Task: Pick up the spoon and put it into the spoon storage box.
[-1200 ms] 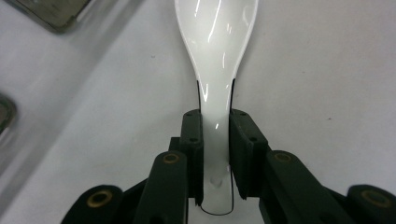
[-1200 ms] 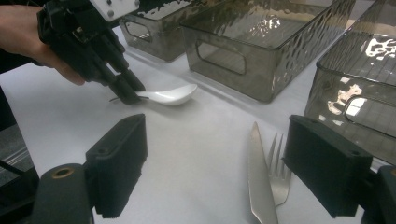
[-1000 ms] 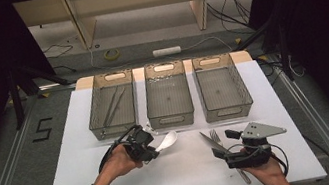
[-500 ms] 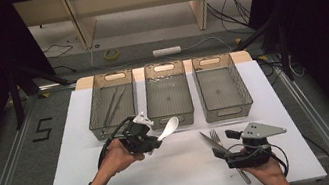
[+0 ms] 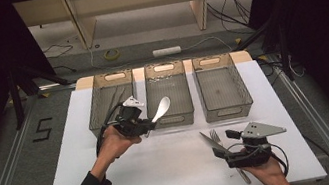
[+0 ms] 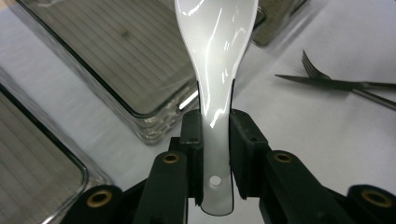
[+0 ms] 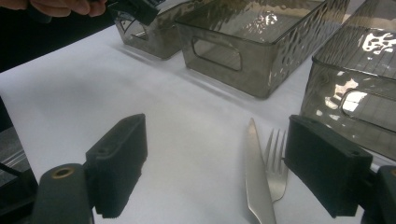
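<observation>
The left gripper (image 5: 149,120), pinching the white spoon (image 6: 215,74) by its handle, is lifting it off the white table (image 5: 165,168) toward the middle bin (image 5: 171,116); the right gripper (image 7: 212,163) is resting spread over the knife (image 7: 257,177) and fork (image 7: 276,161), grey floor around.

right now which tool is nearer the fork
Right. The right tool sits open right beside the fork and knife; the left tool, shut on the spoon, is far off by the bins.
</observation>
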A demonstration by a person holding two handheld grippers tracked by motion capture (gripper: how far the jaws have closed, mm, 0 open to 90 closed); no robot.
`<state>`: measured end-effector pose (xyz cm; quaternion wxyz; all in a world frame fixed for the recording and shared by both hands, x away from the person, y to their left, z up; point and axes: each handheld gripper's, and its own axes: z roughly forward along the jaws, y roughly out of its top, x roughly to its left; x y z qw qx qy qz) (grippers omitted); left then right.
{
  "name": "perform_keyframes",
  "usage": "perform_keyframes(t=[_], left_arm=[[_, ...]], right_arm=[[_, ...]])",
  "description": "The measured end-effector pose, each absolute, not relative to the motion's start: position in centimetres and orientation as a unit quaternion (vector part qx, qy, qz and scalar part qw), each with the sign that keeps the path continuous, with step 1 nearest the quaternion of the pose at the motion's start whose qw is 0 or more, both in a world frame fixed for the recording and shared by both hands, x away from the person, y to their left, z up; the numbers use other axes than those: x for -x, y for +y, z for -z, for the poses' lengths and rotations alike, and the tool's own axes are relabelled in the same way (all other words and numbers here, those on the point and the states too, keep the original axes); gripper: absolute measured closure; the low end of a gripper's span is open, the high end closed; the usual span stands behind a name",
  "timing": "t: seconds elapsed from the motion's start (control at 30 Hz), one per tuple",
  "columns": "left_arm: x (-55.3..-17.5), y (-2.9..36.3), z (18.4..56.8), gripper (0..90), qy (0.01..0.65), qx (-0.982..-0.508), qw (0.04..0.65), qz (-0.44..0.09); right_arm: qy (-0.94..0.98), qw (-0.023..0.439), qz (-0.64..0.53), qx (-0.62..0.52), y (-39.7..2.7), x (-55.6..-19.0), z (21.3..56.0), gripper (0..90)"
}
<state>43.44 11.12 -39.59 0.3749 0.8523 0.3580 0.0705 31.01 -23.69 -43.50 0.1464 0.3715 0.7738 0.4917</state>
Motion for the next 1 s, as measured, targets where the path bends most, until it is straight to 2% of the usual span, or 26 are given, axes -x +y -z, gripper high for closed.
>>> perform_keyframes(t=[1.0], left_arm=[[-48.5, 10.1, 38.8, 75.8, 0.402, -0.821, 0.396, -0.085]], right_arm=[[0.774, 0.144, -0.493, -0.370, -23.7, -31.2, 43.5, 22.0]])
